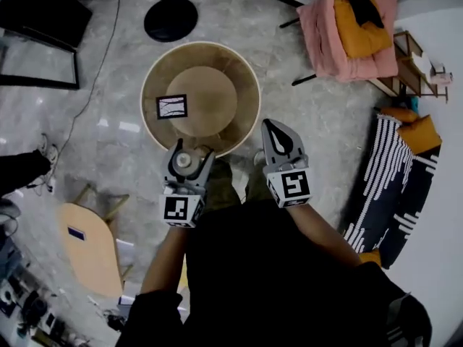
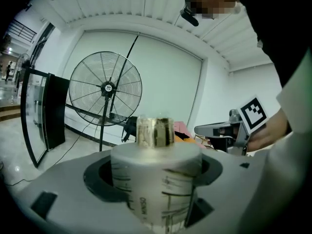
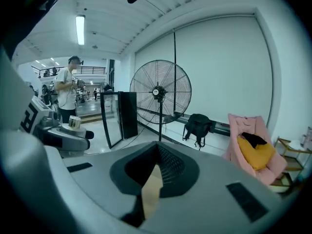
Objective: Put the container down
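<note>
A white container (image 1: pixel 185 160) with printed measuring lines and a clear cap (image 2: pixel 155 131) stands upright between the jaws of my left gripper (image 1: pixel 189 157), which is shut on its body (image 2: pixel 157 179). I hold it in the air just in front of the near rim of a round wooden table (image 1: pixel 242 78). To its right, my right gripper (image 1: pixel 270 126) hangs at about the same height with its jaws together and nothing in them (image 3: pixel 157 147). In the right gripper view the left gripper (image 3: pixel 58 130) and the container (image 3: pixel 74 122) show at the left.
A black-framed card (image 1: pixel 172 106) lies on the table's left part. A standing fan (image 2: pixel 106 87) with a round black base (image 1: pixel 171 18) stands beyond the table. A pink armchair (image 1: pixel 347 27), a striped sofa (image 1: pixel 394 172) and a small wooden stool (image 1: pixel 90 248) surround me. A person (image 3: pixel 66 89) stands far off.
</note>
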The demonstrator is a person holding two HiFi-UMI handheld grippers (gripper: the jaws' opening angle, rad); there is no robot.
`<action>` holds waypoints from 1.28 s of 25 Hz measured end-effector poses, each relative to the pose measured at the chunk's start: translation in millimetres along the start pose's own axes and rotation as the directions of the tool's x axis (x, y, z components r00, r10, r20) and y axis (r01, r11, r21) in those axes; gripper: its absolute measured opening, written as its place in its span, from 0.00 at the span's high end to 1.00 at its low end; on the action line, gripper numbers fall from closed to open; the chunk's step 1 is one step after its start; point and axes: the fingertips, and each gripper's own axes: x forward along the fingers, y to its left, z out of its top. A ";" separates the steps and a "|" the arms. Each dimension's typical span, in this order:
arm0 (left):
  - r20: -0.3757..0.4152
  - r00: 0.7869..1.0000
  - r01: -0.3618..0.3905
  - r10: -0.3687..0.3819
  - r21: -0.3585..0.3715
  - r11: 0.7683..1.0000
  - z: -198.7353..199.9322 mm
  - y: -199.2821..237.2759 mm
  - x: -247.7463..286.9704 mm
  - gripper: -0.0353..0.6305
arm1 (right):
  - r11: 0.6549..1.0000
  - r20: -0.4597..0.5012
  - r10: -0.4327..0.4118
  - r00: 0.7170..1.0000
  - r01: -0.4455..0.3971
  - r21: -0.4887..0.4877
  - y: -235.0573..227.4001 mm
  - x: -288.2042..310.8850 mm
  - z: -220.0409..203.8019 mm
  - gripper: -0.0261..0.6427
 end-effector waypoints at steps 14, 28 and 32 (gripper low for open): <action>-0.079 0.996 0.046 -0.039 0.088 0.995 -70.3 35.8 94.6 0.43 | 0.998 -0.001 0.020 1.000 -0.020 0.056 -26.8 93.0 -81.3 0.93; -0.167 0.983 0.100 -0.075 0.146 0.984 -197.9 86.9 218.5 0.43 | 0.995 -0.071 0.076 0.995 -0.071 0.066 -43.5 178.3 -196.6 0.93; -0.164 0.983 0.107 -0.081 0.159 0.981 -223.3 95.2 246.8 0.43 | 0.995 -0.092 0.070 0.993 -0.062 0.084 -53.2 198.5 -226.2 0.93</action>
